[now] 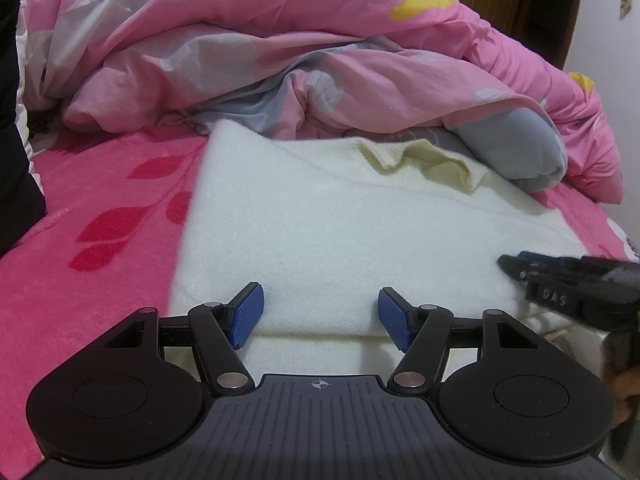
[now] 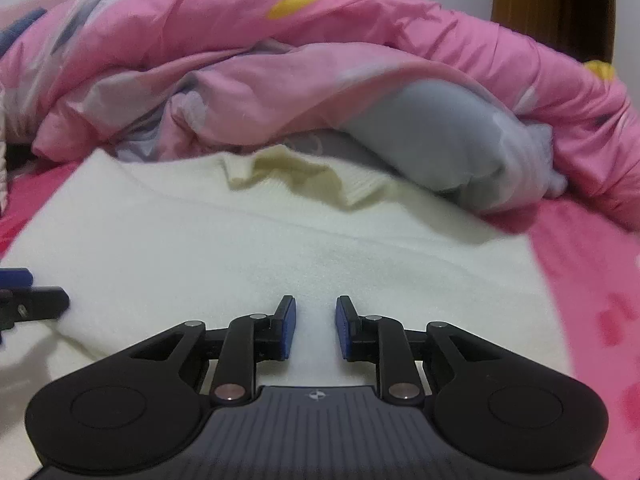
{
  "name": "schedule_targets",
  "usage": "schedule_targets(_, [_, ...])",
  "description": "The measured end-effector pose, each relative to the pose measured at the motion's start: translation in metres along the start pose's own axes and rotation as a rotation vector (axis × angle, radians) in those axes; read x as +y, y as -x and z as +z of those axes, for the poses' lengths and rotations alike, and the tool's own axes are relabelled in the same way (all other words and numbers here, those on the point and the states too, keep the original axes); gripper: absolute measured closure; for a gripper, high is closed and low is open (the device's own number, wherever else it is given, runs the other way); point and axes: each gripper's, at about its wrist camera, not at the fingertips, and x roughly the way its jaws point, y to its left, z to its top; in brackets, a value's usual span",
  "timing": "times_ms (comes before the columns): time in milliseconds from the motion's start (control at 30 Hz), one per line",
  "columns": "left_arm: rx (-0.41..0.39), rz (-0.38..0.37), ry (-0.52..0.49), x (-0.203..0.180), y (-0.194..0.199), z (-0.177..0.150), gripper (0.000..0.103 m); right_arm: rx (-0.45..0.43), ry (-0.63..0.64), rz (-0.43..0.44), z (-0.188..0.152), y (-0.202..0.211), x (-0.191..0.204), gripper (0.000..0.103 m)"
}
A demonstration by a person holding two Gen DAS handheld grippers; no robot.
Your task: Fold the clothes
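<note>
A cream fuzzy sweater (image 1: 320, 220) (image 2: 280, 240) lies folded flat on the bed, its ribbed collar (image 1: 420, 160) (image 2: 288, 176) at the far side. My left gripper (image 1: 321, 316) stands open and wide over the sweater's near folded edge, with the fold lying between its blue pads (image 1: 248, 316) and no visible pinch. My right gripper (image 2: 316, 328) hovers over the sweater's near part with a narrow gap between its jaws; only flat fabric shows through the gap. Each gripper appears in the other's view: the right gripper (image 1: 560, 284) at the right, the left gripper (image 2: 36, 300) at the left edge.
A bunched pink and grey duvet (image 1: 280, 40) (image 2: 240, 60) is piled right behind the sweater, touching the collar side. The pink leaf-patterned sheet (image 1: 80, 220) (image 2: 600, 280) lies bare on both sides. A dark garment (image 1: 12, 120) sits far left, a wooden door (image 1: 520, 0) behind.
</note>
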Motion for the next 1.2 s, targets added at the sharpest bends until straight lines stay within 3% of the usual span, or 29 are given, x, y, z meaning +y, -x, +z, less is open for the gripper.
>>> schedule_targets(67, [-0.001, -0.002, 0.005, 0.0, 0.0, 0.0, 0.039, 0.026, 0.023, -0.013, 0.011, 0.005, 0.003, 0.08])
schedule_targets(133, [-0.002, -0.002, 0.006, 0.0, 0.0, 0.0, 0.039, -0.005, 0.014, -0.021, 0.02, 0.012, 0.001, 0.08])
schedule_targets(267, [-0.003, -0.001, 0.004, 0.0, 0.0, 0.0, 0.039, 0.008, -0.07, -0.096, 0.019, -0.003, -0.022, 0.08])
schedule_targets(367, [-0.005, -0.001, 0.006, 0.0, 0.001, 0.0, 0.039, 0.013, -0.108, -0.071, 0.005, -0.014, -0.037, 0.08])
schedule_targets(467, [-0.02, 0.0, 0.017, 0.001, 0.006, 0.001, 0.039, 0.053, -0.091, -0.086, 0.02, -0.01, -0.035, 0.079])
schedule_targets(600, [-0.066, 0.005, 0.034, 0.003, 0.015, 0.004, 0.039, -0.004, -0.084, -0.118, 0.035, 0.0, -0.036, 0.079])
schedule_targets(700, [-0.063, 0.024, 0.042, 0.005, 0.014, 0.005, 0.039, 0.052, -0.107, -0.148, 0.026, -0.019, -0.049, 0.079])
schedule_targets(800, [-0.031, 0.024, 0.068, 0.01, 0.008, 0.005, 0.039, 0.059, -0.053, -0.148, 0.017, -0.028, -0.05, 0.079])
schedule_targets(867, [-0.019, 0.019, 0.082, 0.013, 0.005, 0.004, 0.039, 0.089, -0.038, -0.169, 0.025, -0.027, -0.045, 0.079])
schedule_targets(1033, [-0.019, 0.024, 0.083, 0.012, 0.006, 0.003, 0.038, -0.007, -0.047, -0.095, 0.061, -0.014, -0.029, 0.079])
schedule_targets(1200, [-0.021, 0.032, 0.068, 0.01, 0.004, 0.002, 0.037, -0.112, -0.039, -0.06, 0.107, -0.037, -0.009, 0.079])
